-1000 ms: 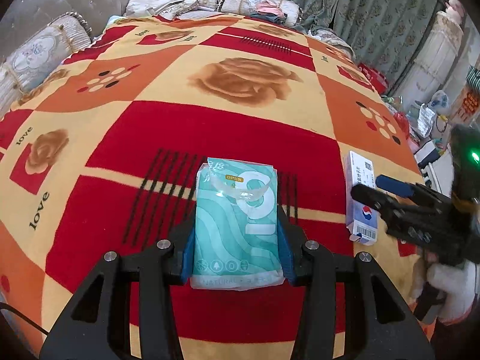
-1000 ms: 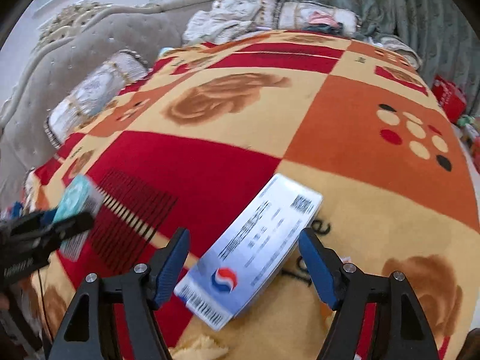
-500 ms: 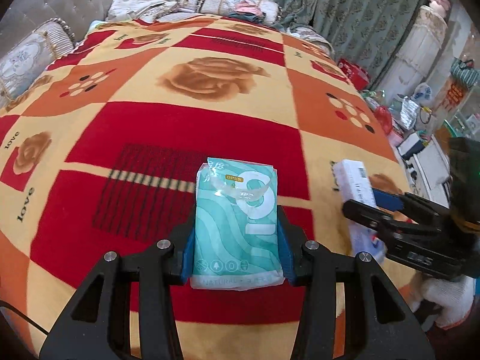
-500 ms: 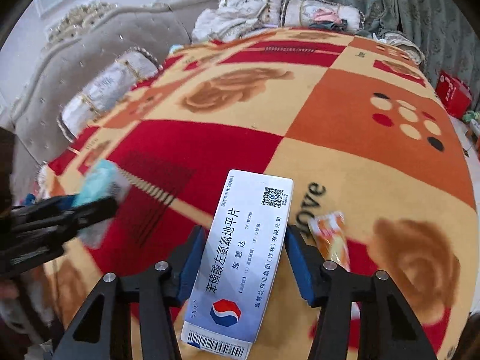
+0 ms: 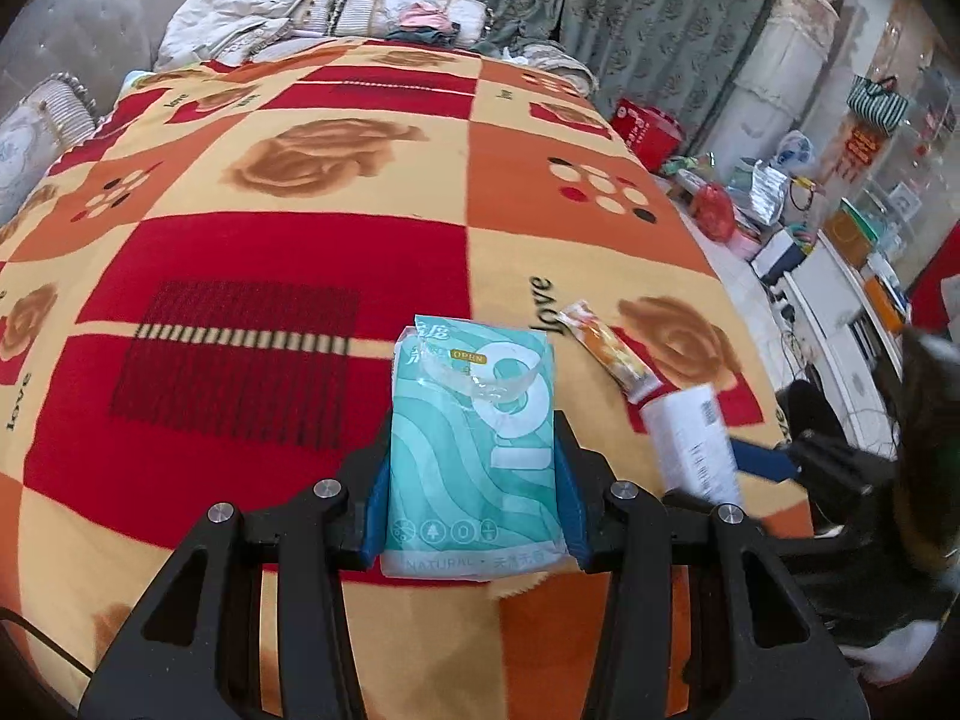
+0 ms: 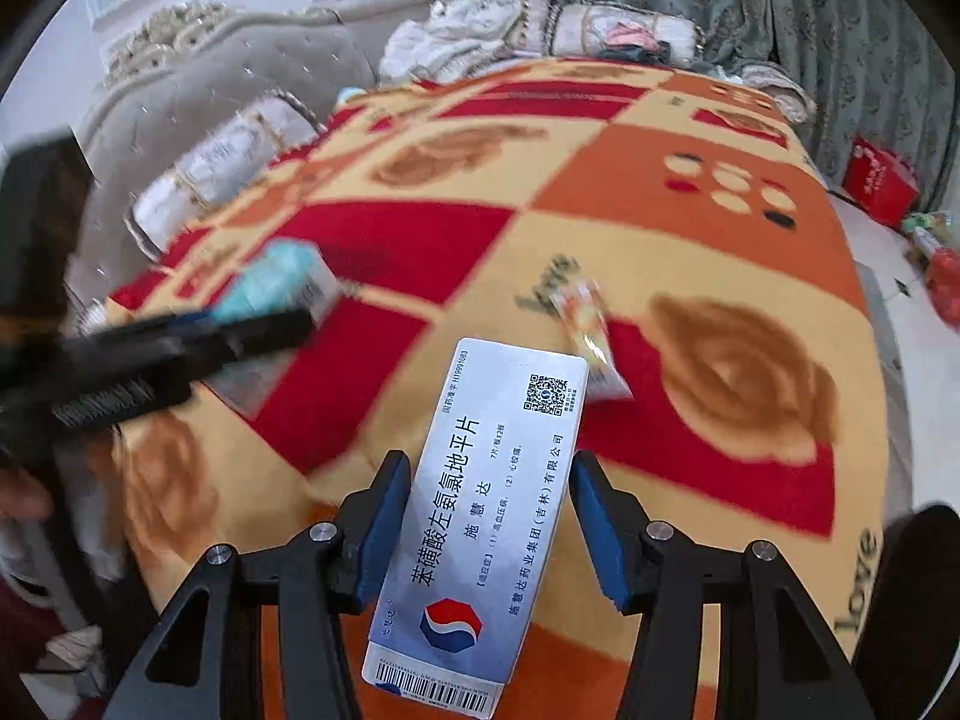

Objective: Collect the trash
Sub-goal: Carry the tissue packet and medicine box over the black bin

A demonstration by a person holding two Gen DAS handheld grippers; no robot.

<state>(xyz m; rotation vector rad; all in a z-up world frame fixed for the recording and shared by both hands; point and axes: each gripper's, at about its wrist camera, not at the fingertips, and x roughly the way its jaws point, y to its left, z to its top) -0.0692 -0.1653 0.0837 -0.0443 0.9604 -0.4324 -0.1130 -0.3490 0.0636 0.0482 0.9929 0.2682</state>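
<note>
My left gripper (image 5: 471, 480) is shut on a teal tissue pack (image 5: 474, 450) and holds it above the bed. My right gripper (image 6: 486, 516) is shut on a white medicine box (image 6: 480, 510) with Chinese print and a barcode, also lifted off the blanket. In the left wrist view the medicine box (image 5: 690, 441) and right gripper (image 5: 774, 462) show at the right. In the right wrist view the left gripper (image 6: 240, 330) with the tissue pack (image 6: 276, 276) shows blurred at the left. An orange snack wrapper (image 5: 606, 351) lies on the blanket ahead; it also shows in the right wrist view (image 6: 591, 330).
The bed is covered by a red, orange and yellow blanket (image 5: 300, 252). Pillows and clothes (image 5: 336, 6) lie at the far end, with a grey headboard (image 6: 210, 96) at the left. A red box (image 5: 648, 126) and clutter (image 5: 750, 198) stand on the floor at the right.
Both grippers have pulled back toward the bed's near right corner with their items. The right gripper closed on the medicine box and lifted it, uncovering the orange wrapper.
</note>
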